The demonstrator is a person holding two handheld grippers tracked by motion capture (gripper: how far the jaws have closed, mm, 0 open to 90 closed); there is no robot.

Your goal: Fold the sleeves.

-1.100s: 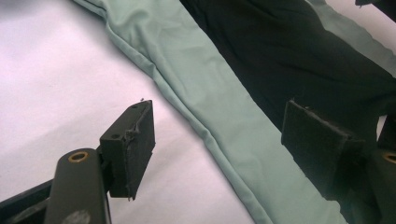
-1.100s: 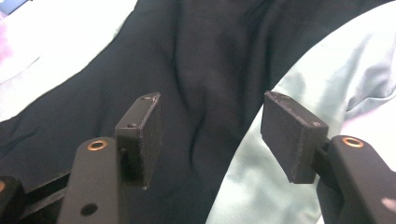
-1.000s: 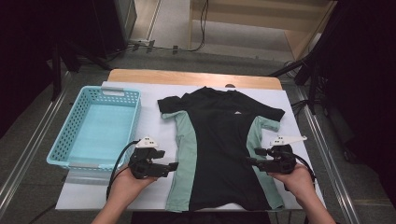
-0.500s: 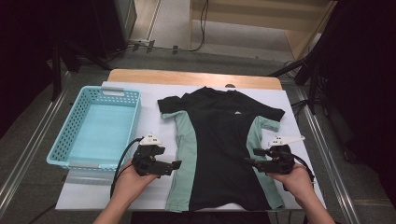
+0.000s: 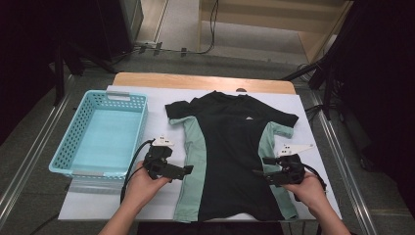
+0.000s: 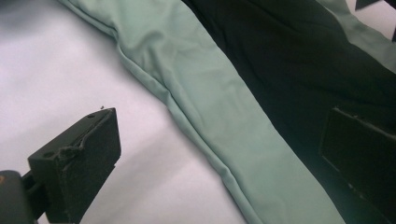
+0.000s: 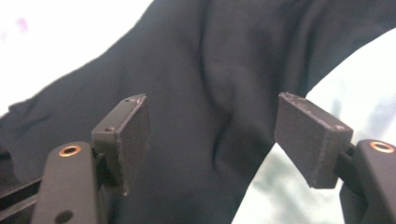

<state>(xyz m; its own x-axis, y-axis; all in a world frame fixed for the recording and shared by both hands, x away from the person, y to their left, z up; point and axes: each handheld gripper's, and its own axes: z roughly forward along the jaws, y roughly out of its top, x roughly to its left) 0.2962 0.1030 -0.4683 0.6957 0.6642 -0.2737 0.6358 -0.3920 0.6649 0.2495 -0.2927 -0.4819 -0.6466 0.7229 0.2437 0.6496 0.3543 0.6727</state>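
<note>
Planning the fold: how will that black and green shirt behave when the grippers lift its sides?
The shirt is probably floppy: thin fabric, soft wrinkles, lying flat. It looks smooth, so possibly slippery between the left gripper and right gripper pads. Likely light.

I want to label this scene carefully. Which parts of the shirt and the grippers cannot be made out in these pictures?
- High view: the shirt hem is cut off by the bottom edge; its white chest logo is too small to read.
- High view: the left gripper and right gripper look small and dark against the fabric, so contact is unclear.
- Right gripper view: the cloth is blurred close up.
</note>
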